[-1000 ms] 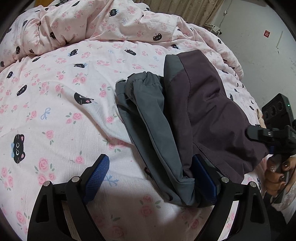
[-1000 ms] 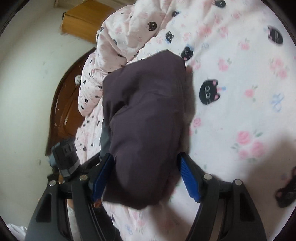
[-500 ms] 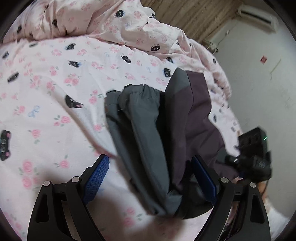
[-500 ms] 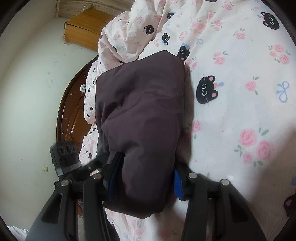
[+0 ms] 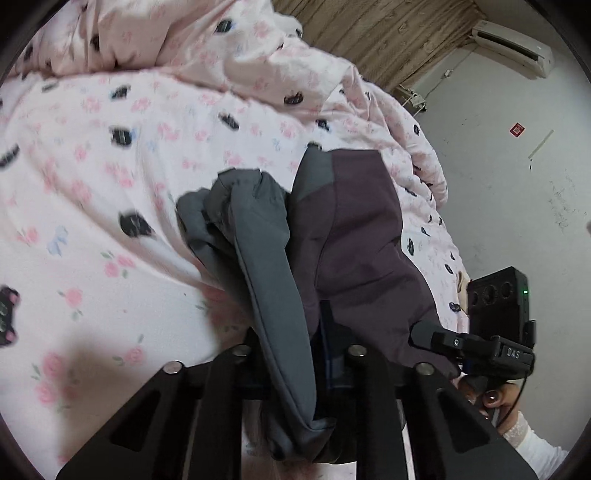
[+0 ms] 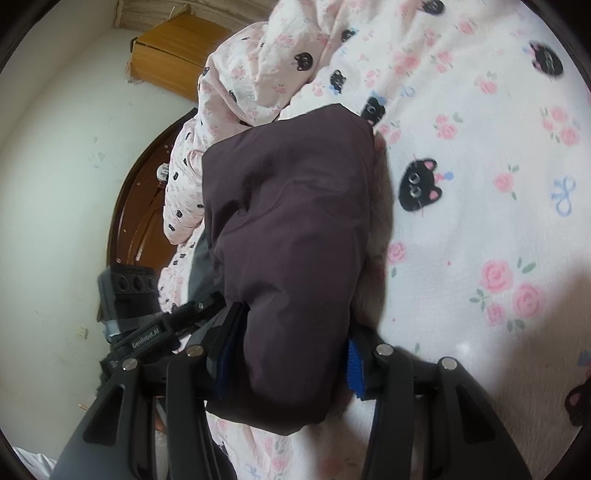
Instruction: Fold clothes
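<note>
- Both grippers have gone from standing wide around the near end of the jacket (image 5: 351, 236) a second ago to pinching it; the left gripper (image 5: 299, 354) now has its jaws drawn in tight on the grey sleeve (image 5: 266, 273) and the purple cloth beside it.
- Just as near, the right gripper (image 6: 291, 354) is clamped across the bunched purple end, with blue pads (image 6: 355, 363) pressed into its sides.
- To my eye that means a lift or a fold-over of this end is in hand; how many folds remain I cannot judge.
- Beyond the jaws, the jacket lies lengthwise on the flowered bedsheet (image 5: 92, 155), already doubled into a narrow bundle.
- Only the left view shows the loose grey sleeve and the person's hand (image 5: 491, 398); the right view shows just smooth purple cloth.
- Farthest off, the right view alone has the dark headboard (image 6: 140, 206) and a wooden cabinet (image 6: 173, 51); the left has curtains (image 5: 373, 33) and an air conditioner (image 5: 513, 48).
</note>
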`<state>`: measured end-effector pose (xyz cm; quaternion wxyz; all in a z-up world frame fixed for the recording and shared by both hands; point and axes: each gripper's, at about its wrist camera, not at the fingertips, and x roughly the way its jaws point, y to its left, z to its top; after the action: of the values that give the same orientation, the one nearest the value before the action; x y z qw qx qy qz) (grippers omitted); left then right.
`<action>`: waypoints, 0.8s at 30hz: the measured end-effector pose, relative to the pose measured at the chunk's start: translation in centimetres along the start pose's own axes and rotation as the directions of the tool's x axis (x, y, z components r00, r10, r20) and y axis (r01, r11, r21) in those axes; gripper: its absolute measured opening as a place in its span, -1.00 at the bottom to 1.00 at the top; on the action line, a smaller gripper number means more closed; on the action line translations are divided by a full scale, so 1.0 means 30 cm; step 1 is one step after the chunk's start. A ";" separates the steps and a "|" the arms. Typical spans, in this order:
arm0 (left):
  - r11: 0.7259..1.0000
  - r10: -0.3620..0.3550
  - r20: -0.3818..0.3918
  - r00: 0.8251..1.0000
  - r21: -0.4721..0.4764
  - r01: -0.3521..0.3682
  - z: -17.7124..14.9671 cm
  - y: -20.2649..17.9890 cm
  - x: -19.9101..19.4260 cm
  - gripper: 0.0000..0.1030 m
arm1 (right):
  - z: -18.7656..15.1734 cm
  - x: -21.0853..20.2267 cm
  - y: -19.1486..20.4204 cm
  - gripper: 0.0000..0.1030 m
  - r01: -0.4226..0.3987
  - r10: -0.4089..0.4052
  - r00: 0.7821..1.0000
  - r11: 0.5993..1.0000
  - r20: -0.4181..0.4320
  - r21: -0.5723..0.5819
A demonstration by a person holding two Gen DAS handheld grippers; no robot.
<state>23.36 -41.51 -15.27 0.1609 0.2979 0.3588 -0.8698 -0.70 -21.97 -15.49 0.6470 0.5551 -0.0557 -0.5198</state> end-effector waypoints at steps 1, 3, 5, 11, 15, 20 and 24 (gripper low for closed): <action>0.999 0.021 0.011 1.000 0.025 -0.021 0.006 -0.018 -0.014 -0.76 | 0.003 -0.006 0.029 -0.08 0.011 -0.011 1.000 1.000 0.003 -0.025; 0.995 0.060 0.034 0.998 0.072 -0.063 0.016 -0.053 -0.042 -0.76 | 0.010 -0.019 0.087 -0.09 0.033 -0.032 0.999 0.997 0.009 -0.074; 0.992 0.082 0.054 0.995 0.095 -0.087 0.020 -0.073 -0.073 -0.76 | 0.017 -0.031 0.145 -0.09 0.055 -0.053 0.998 0.991 0.016 -0.122; 0.982 0.132 0.148 0.980 0.116 -0.150 0.036 -0.080 -0.209 -0.76 | 0.039 -0.062 0.319 -0.10 0.117 -0.110 0.993 0.958 0.041 -0.263; 0.968 0.202 0.219 0.955 0.104 -0.229 0.048 -0.031 -0.325 -0.76 | 0.063 0.007 0.426 -0.11 0.088 -0.087 0.996 0.943 0.019 -0.322; 0.961 0.263 0.259 0.929 0.017 -0.276 0.078 0.113 -0.432 -0.76 | 0.092 0.173 0.546 -0.11 0.034 -0.049 0.998 0.929 -0.032 -0.368; 0.928 0.370 0.286 0.884 -0.056 -0.369 0.099 0.260 -0.523 -0.76 | 0.107 0.354 0.628 -0.11 -0.021 -0.015 0.996 0.921 -0.088 -0.389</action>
<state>38.10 -48.01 -7.76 0.3745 0.2294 0.2680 -0.8575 13.54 -34.82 -5.02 0.7469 0.4381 0.0766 -0.4943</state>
